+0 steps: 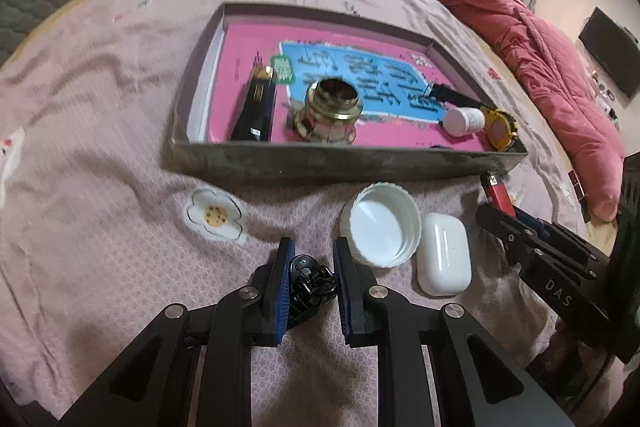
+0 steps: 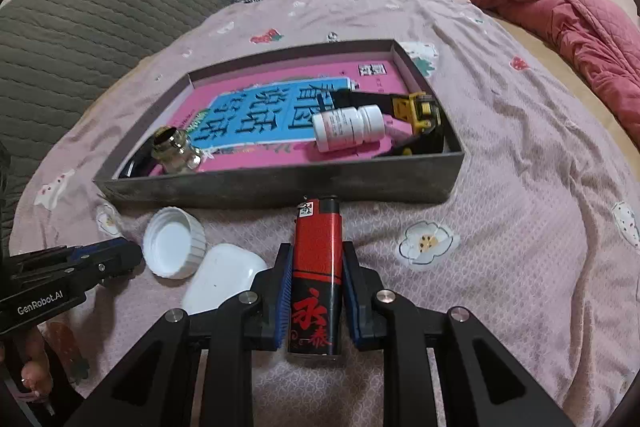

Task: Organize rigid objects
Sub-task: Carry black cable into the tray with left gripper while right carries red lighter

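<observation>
The grey tray (image 2: 280, 183) holds a glass jar (image 2: 174, 149), a white pill bottle (image 2: 348, 127) and a yellow tape measure (image 2: 416, 111), beyond both grippers' fingertips. Only the left wrist view shows a small black clip (image 1: 308, 281) — the left gripper (image 1: 314, 279) is clamped on it. The right gripper (image 2: 316, 287), angled downward, grips a red lighter (image 2: 318, 267); a white cap (image 2: 174, 247) lies left of its fingers.

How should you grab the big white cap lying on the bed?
Pinch the white cap by its ribbed rim, coming from above. It lies open side up, wide and hollow, so one finger inside and one outside on the near wall probably suits best; the earbud case crowds one side.
</observation>
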